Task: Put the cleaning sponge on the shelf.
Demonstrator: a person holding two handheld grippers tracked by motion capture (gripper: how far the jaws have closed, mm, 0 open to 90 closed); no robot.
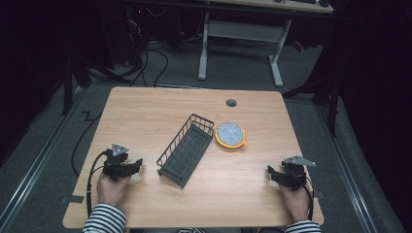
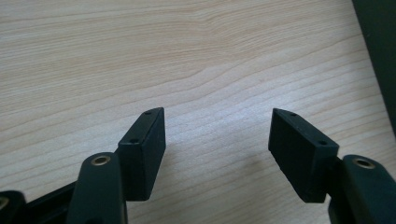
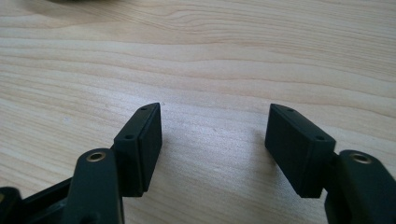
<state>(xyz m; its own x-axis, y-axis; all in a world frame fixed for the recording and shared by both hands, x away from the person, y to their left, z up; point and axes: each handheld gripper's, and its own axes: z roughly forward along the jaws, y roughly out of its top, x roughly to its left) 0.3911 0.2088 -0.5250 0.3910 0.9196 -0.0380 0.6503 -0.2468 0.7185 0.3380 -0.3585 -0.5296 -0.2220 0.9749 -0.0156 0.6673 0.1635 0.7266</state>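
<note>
Both grippers rest near the table's (image 1: 145, 104) front edge: left gripper (image 1: 137, 165) released, right gripper (image 1: 271, 171) released, 0 items held. The wire basket (image 1: 186, 149) lies mid-table, well apart; the yellow-rimmed scrubber (image 1: 230, 134) sits just beside it. Risk: a jaw could snag the wire rim and tip the basket.

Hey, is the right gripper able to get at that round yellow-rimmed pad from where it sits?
Probably yes: the right gripper is open, and bare table lies between it and the yellow-rimmed pad; the wire basket sits off to the side.
</note>
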